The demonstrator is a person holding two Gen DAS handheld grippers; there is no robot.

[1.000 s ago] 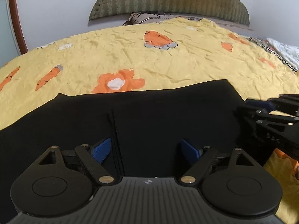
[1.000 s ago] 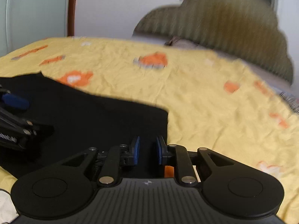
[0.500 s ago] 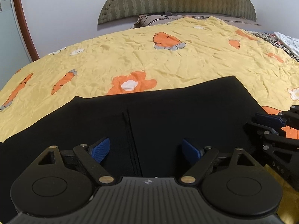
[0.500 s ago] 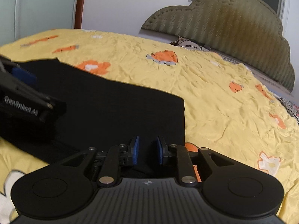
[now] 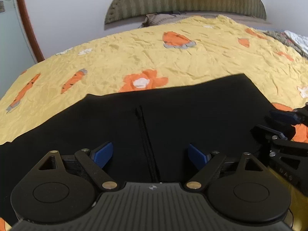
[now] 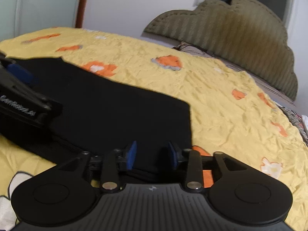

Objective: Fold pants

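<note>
Black pants [image 5: 182, 115] lie flat on the yellow bedspread [image 5: 154, 57], folded into a wide band; a seam runs down the middle. They also show in the right wrist view [image 6: 115, 111]. My left gripper [image 5: 150, 154] is open wide and empty, just above the near edge of the pants. My right gripper [image 6: 152, 154] is open, its blue pads apart over the pants' near right corner, holding nothing. The right gripper shows at the right edge of the left wrist view [image 5: 284, 127], the left gripper at the left of the right wrist view [image 6: 19, 96].
The bedspread has orange carrot and flower prints. A green padded headboard [image 5: 184, 2] and a pillow [image 5: 159, 18] are at the far end. A patterned cloth [image 5: 288, 38] lies at the far right. A brown door frame [image 5: 27, 23] stands left.
My right gripper has opened wider than before. Both grippers have drawn back slightly toward the near edge of the pants. The pants lie still.
</note>
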